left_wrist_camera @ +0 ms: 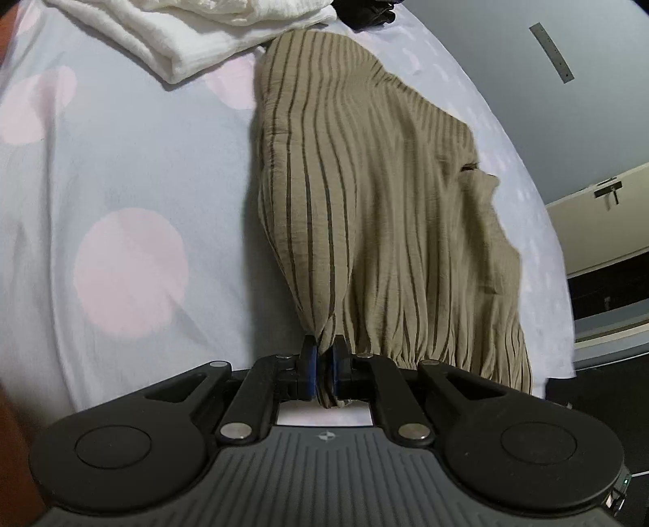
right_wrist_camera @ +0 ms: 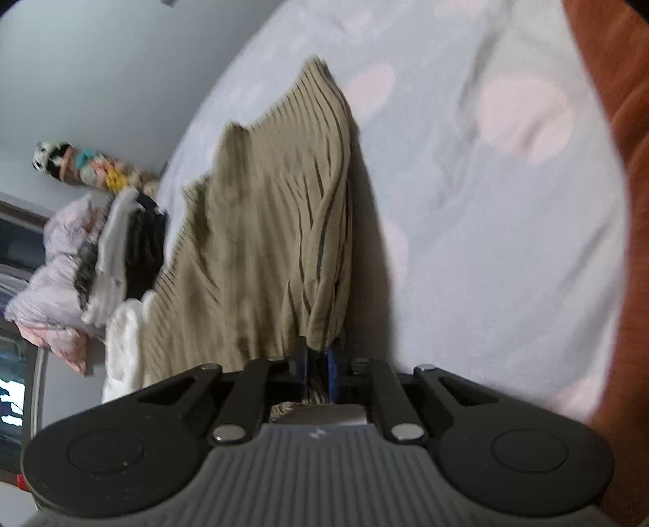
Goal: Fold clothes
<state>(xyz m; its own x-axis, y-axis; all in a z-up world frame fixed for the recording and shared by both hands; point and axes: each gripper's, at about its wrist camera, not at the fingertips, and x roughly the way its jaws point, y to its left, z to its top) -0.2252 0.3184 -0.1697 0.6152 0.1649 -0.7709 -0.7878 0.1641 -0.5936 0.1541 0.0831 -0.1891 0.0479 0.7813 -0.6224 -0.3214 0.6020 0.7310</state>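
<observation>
Two grippers (left_wrist_camera: 323, 360) (right_wrist_camera: 318, 365) pinching crinkled, dark-striped khaki garment (left_wrist_camera: 365, 194) (right_wrist_camera: 263, 227), seemingly gauzy.

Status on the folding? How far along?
Done: a white folded garment lies on the bed sheet. In hand: left gripper and right gripper each clamp the striped tan garment, lifted mid-fold. Left: laying it flat; a mixed clothes pile looks unfolded.

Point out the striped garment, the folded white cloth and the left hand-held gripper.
striped garment (left_wrist_camera: 365, 194): left wrist view, middle of the tan striped fabric.
folded white cloth (left_wrist_camera: 182, 36): left wrist view, its top layer.
left hand-held gripper (left_wrist_camera: 323, 365): left wrist view, between fingertips, shut on the garment.
</observation>
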